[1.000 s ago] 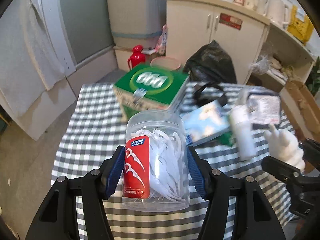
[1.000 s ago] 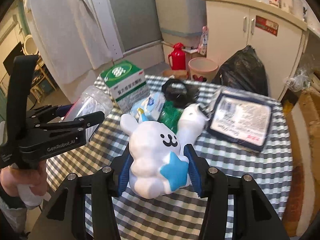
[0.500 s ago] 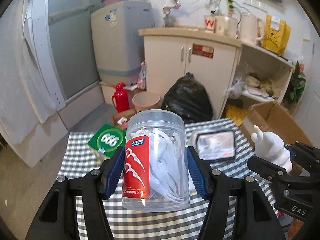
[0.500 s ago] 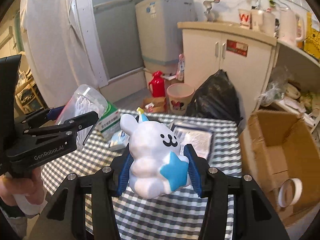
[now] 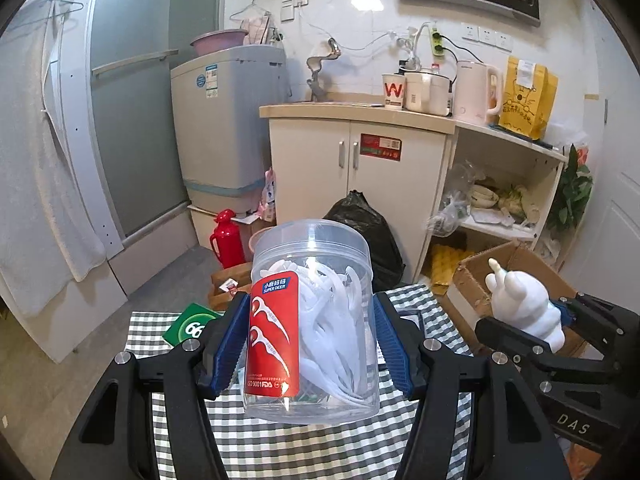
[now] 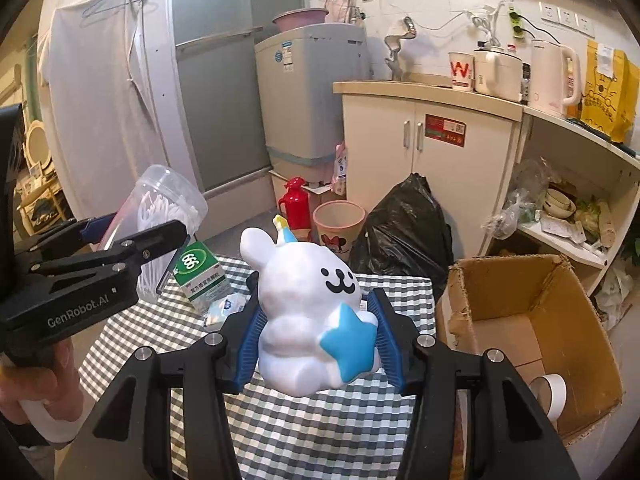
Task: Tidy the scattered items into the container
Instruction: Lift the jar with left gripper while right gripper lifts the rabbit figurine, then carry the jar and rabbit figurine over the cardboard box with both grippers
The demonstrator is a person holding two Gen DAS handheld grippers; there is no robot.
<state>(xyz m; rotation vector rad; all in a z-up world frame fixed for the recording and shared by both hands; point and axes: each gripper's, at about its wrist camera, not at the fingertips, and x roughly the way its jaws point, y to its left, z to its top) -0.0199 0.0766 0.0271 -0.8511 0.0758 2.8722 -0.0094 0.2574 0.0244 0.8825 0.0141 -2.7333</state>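
Beyond the right edge of the checked tabletop [image 6: 304, 432], on the floor: cardboard box [image 6: 520, 320], top open, flaps up, a roll of tape [image 6: 548, 394] lying in its near corner; judged to be the container

Right gripper [image 6: 316, 338]: blue pads pressed against both flanks of the white rabbit figure [image 6: 304, 312], which is held upright, face forward, blue star at its front, lifted clear over the tabletop's right half. Box lies to the right of this claw and lower, just past the table's right edge; right hand is plainly the nearer of the two

Left gripper [image 5: 310, 344]: pads pinching the clear floss-pick jar [image 5: 312, 336] at mid-height, long axis upright, lid on top, red label toward the camera; carried above the middle of the tabletop. From this claw the box lies further right, with the right gripper and its rabbit between

Remaining on the tabletop: green carton [image 6: 200, 276] near the far left corner, a small blue-and-white packet [image 6: 222, 308] just beside it

Judgement: rabbit goes first, by a short carry rightward and down into the box; jar must wait or pass around
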